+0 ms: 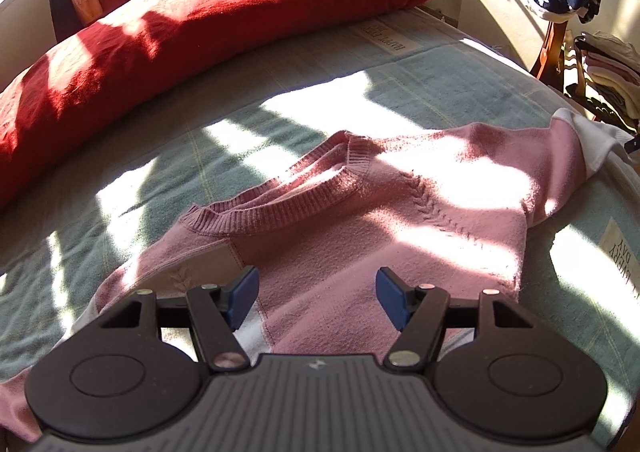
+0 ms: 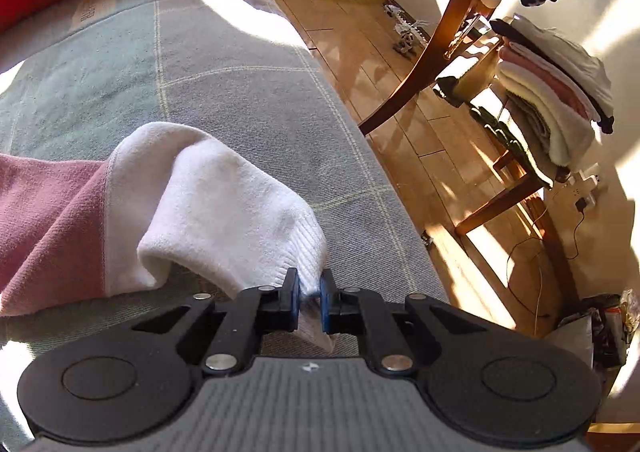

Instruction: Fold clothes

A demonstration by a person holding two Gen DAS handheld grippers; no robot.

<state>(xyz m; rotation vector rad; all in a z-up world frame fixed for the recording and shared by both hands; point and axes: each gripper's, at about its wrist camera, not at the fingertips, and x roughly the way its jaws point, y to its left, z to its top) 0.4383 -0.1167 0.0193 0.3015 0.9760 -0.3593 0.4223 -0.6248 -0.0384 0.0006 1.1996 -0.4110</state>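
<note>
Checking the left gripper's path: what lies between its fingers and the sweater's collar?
Only pink sweater fabric, up to the collar, in the left wrist view.

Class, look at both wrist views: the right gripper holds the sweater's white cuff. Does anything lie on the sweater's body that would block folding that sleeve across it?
Nothing visible does. The right gripper is shut on the white cuff, and the pink sweater lies flat on the bed with its body bare. The open left gripper hovers over its lower part.

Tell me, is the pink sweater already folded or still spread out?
Mostly spread: the pink sweater lies flat on the bed, while the right gripper lifts its white cuff.
</note>
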